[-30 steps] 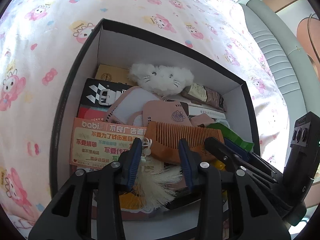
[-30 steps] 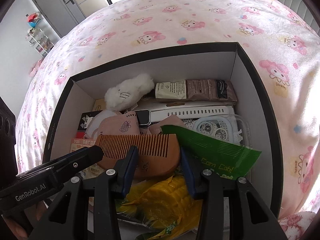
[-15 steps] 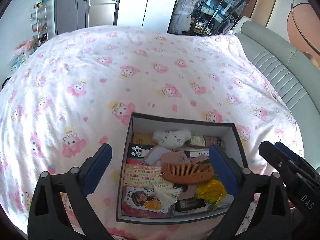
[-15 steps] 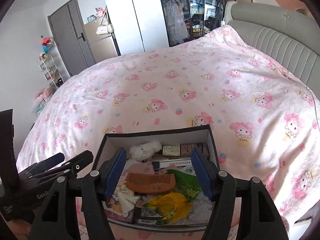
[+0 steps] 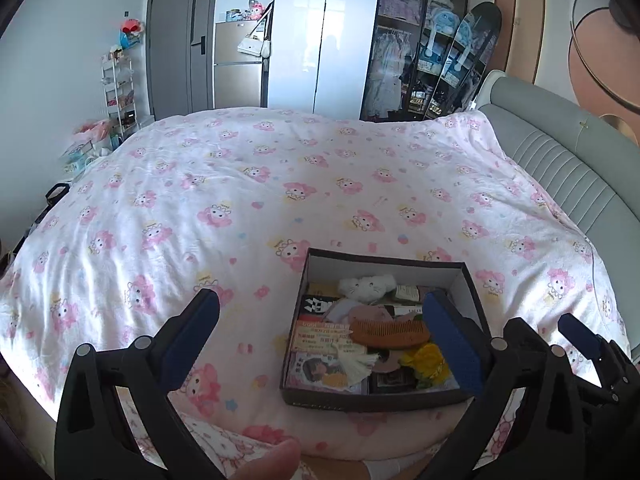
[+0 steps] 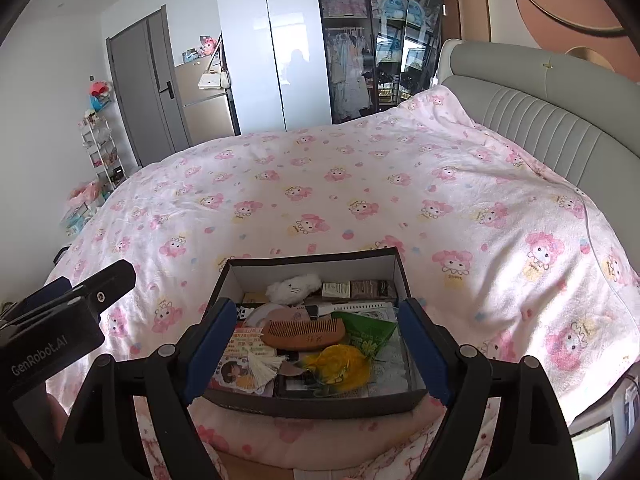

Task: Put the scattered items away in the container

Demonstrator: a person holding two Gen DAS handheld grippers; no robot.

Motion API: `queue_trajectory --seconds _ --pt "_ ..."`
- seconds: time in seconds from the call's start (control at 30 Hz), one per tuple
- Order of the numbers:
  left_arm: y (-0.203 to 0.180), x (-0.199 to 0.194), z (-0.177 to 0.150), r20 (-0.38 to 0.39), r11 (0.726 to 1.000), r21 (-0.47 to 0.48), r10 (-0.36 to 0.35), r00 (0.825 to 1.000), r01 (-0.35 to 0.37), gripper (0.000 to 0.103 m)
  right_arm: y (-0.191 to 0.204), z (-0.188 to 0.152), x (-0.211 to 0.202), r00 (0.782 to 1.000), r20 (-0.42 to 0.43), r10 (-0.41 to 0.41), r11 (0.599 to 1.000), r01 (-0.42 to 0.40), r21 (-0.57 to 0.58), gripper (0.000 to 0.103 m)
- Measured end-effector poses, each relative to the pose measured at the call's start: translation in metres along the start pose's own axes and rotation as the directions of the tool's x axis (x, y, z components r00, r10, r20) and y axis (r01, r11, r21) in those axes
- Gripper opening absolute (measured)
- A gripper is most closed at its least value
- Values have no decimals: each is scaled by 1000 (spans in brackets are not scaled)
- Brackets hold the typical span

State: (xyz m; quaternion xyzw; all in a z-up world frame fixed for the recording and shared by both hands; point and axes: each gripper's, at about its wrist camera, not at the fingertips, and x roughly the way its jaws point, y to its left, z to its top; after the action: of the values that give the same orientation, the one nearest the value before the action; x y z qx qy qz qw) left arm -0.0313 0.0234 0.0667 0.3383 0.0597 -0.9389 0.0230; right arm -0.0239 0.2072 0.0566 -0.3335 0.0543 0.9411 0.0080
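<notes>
Your left hand-held gripper [image 5: 322, 336] and right hand-held gripper [image 6: 316, 350]: black plastic frames, blue pads [image 6: 210, 346], silver screws; white "GenRobot.AI" lettering on the left one.

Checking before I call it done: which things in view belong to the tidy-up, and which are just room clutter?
Job:
box on the bed
wooden comb, white plush, yellow packet, green wrapper, all inside it
left gripper and right gripper, both open and empty

Not the job:
bedspread
wardrobe
shelf rack

The comb [image 6: 303, 333] looks like smooth wood, the box [image 6: 316, 403] is matt cardboard, the blanket [image 6: 360, 200] soft fuzzy cloth.
</notes>
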Motion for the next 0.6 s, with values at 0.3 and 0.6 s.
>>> queue_trajectory --seconds 0.3,0.6 --pt "2 -31 -25 26 1000 29 12 1000 -13 102 -3 -14 -22 1000 24 -18 1000 18 -12 82" --pt "3 -36 -33 15 999 31 6 1000 -7 102 6 -23 -26 1000 19 -6 999 7 -36 82"
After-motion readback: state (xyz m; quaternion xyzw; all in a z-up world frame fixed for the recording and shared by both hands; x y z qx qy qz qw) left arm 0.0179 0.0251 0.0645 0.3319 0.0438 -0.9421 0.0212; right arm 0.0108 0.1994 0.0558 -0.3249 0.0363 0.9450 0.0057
